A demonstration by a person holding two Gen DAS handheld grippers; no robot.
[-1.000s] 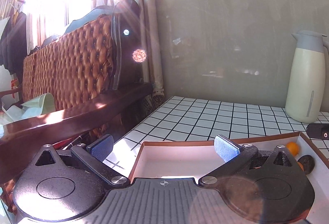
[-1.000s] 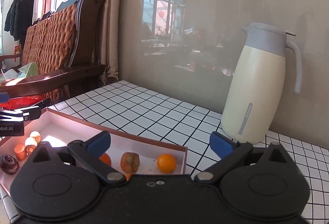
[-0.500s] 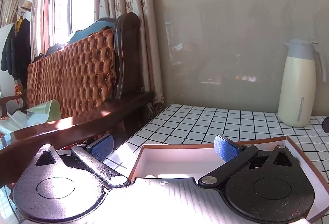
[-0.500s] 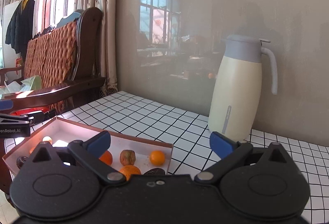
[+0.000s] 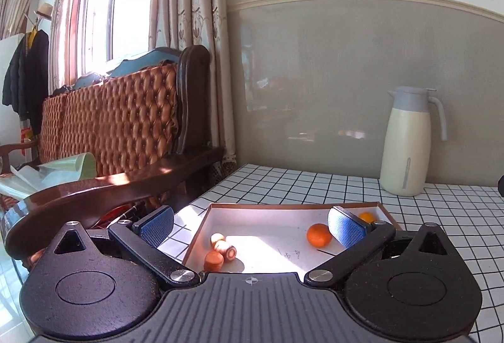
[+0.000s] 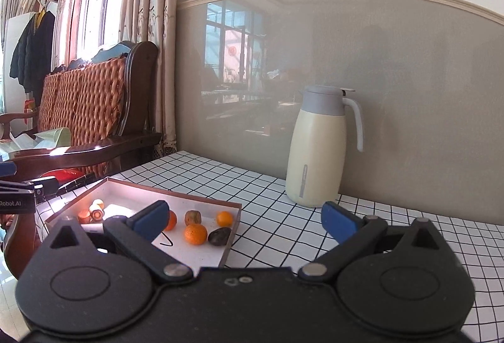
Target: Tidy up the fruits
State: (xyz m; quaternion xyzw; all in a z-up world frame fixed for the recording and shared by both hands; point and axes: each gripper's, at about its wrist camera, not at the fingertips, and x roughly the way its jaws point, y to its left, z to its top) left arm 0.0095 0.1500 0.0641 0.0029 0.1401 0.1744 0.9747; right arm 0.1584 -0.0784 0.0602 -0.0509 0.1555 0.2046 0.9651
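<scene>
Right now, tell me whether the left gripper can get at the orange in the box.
Probably yes: the left gripper is open above the box, and the orange lies uncovered beside its right finger.

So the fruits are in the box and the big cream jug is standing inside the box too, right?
Not quite. The fruits, like this orange, are in the box, but the cream jug is not inside it. It stands on the checked table, beyond the box and near the wall. The right wrist view shows this clearly.
</scene>
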